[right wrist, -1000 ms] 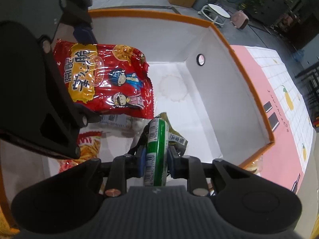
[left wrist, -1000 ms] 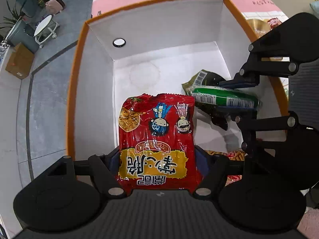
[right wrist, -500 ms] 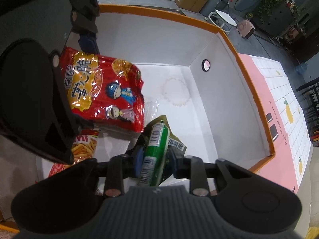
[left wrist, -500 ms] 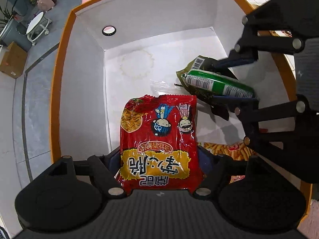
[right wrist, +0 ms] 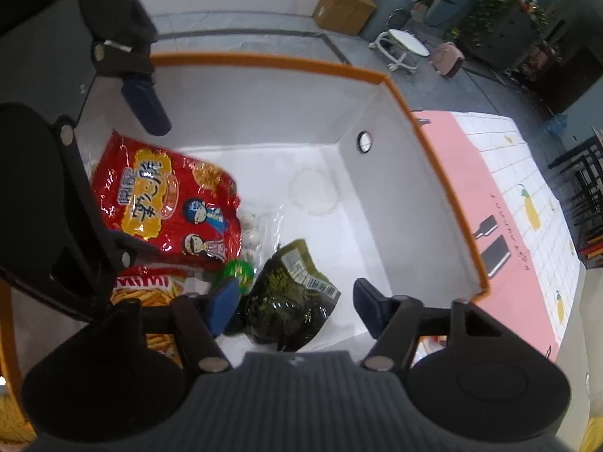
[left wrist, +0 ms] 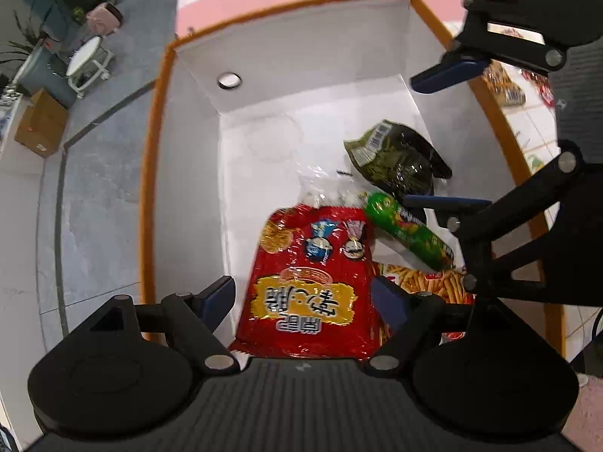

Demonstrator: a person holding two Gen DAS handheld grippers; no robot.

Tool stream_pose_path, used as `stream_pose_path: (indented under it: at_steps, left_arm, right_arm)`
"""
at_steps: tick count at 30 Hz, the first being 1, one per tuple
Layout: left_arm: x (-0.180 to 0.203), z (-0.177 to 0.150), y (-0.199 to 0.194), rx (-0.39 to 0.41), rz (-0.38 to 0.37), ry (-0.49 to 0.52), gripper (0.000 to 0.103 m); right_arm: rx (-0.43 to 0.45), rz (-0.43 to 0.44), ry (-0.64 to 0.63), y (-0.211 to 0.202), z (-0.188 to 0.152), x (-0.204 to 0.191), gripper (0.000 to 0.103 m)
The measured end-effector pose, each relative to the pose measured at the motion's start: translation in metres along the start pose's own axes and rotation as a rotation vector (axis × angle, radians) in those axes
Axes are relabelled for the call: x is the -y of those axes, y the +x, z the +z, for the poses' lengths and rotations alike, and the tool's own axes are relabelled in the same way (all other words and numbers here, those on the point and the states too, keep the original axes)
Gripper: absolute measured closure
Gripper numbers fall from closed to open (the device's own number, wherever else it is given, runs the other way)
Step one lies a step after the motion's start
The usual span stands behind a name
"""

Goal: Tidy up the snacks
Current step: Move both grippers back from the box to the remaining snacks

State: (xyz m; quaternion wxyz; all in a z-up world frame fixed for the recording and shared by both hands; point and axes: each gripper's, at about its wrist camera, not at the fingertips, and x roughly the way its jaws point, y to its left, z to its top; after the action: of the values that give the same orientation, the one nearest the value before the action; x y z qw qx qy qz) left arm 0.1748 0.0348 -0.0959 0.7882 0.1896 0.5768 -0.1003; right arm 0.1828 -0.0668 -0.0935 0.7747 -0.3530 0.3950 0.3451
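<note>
Inside white orange-rimmed box [left wrist: 377,49]: red noodle bag [left wrist: 312,282] with yellow Chinese-lettered panel lying flat, long axis toward far wall, between left gripper [left wrist: 303,301] fingers just spread clear; green tube [left wrist: 409,231] lying slantwise beside dark barcoded pouch [right wrist: 290,293], right gripper [right wrist: 297,305] fingers just parted, gripping nothing; "MIMI" fries pack [right wrist: 147,288] underneath.

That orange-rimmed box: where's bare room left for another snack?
Free: the white floor along the far wall with the round hole, and a strip beside the red packet. Crowded: the near corner, where the green tube, dark pouch and fries bag pile.
</note>
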Motion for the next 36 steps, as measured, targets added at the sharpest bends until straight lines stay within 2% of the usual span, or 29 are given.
stream_pose_path:
  at_steps: [6, 13, 19, 24, 31, 36]
  left_arm:
    - [0.008, -0.006, -0.03, 0.109, 0.055, -0.021, 0.007]
    - [0.025, -0.007, -0.061, 0.233, 0.075, -0.055, 0.007]
    - [0.059, -0.008, -0.084, 0.352, 0.048, -0.064, 0.007]
    - [0.095, 0.0, -0.09, 0.415, -0.035, -0.034, 0.007]
    - [0.139, 0.028, -0.065, 0.396, -0.11, 0.022, 0.009]
    - [0.16, 0.05, -0.043, 0.364, -0.14, -0.019, 0.012]
  right_arm:
    - [0.094, -0.032, 0.102, -0.031, -0.011, 0.009, 0.033]
    - [0.251, -0.082, 0.244, -0.079, -0.046, 0.025, 0.032]
    - [0.331, -0.147, 0.332, -0.108, -0.089, 0.033, 0.031]
    - [0.333, -0.208, 0.379, -0.119, -0.134, 0.038, 0.027]
    - [0.215, -0.241, 0.473, -0.095, -0.188, 0.052, 0.027]
    - [0.164, -0.257, 0.531, -0.068, -0.209, 0.066, 0.028]
